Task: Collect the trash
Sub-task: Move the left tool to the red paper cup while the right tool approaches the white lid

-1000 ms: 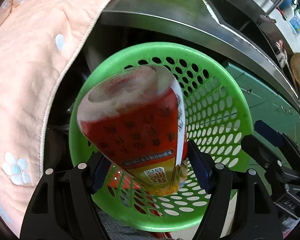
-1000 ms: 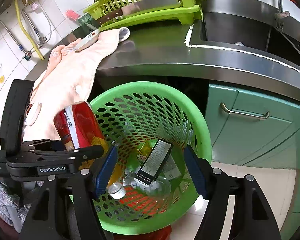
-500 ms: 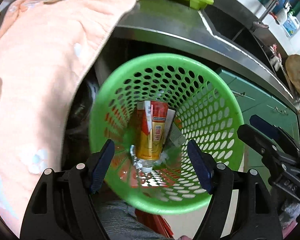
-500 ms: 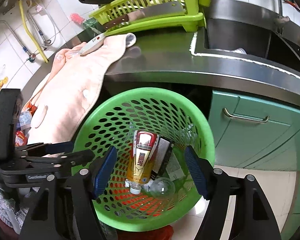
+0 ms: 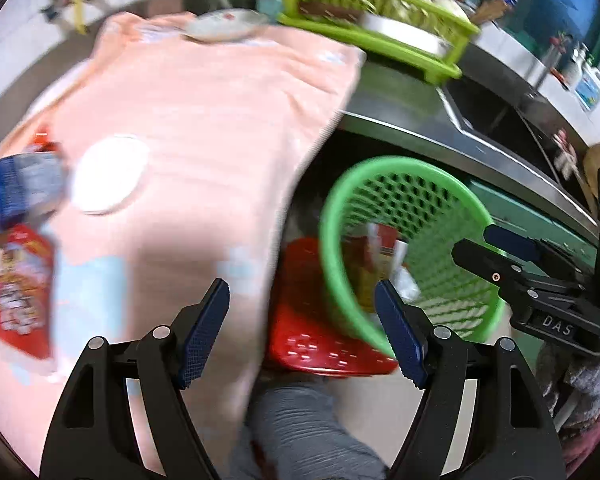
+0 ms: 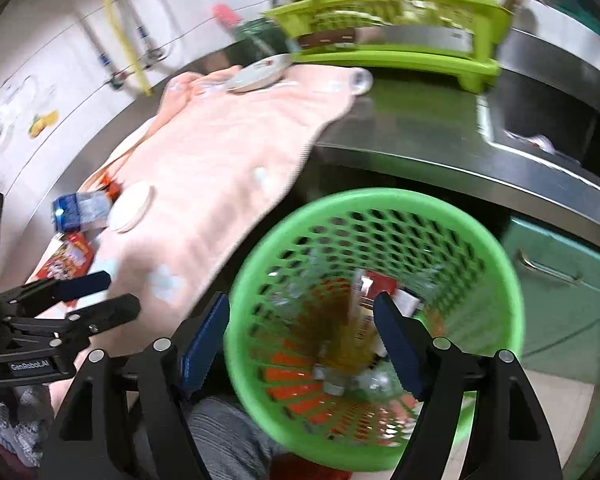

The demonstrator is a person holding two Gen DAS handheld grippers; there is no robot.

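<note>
On the black body of my left tongs [image 6: 88, 296], seen at nine o'clock in the right wrist view, I could read "GenRobot.AI"; the right tongs [image 5: 496, 252], at three o'clock in the left wrist view, carried a plate reading "DAS". My left tongs [image 5: 300, 328] stood wide with nothing between the blue pads, over the hem of the pale pink towel [image 5: 204, 120] draped on the steel bench [image 5: 400, 108]. My right tongs [image 6: 300, 340] were opening, empty, above the round green perforated plastic basket [image 6: 512, 300]. The trash lay in that basket: a red-and-yellow printed carton [image 6: 364, 304] amid clear wrappers, its print too smeared to read. More litter sat at nine o'clock on the towel: a crushed clear bottle with a blue label [image 5: 20, 192] and a red printed snack packet [image 5: 16, 292], lettering blurred, both cut by the frame edge. A lime-green plastic dish rack [image 6: 392, 24] stood at twelve o'clock, its contents indistinct.
</note>
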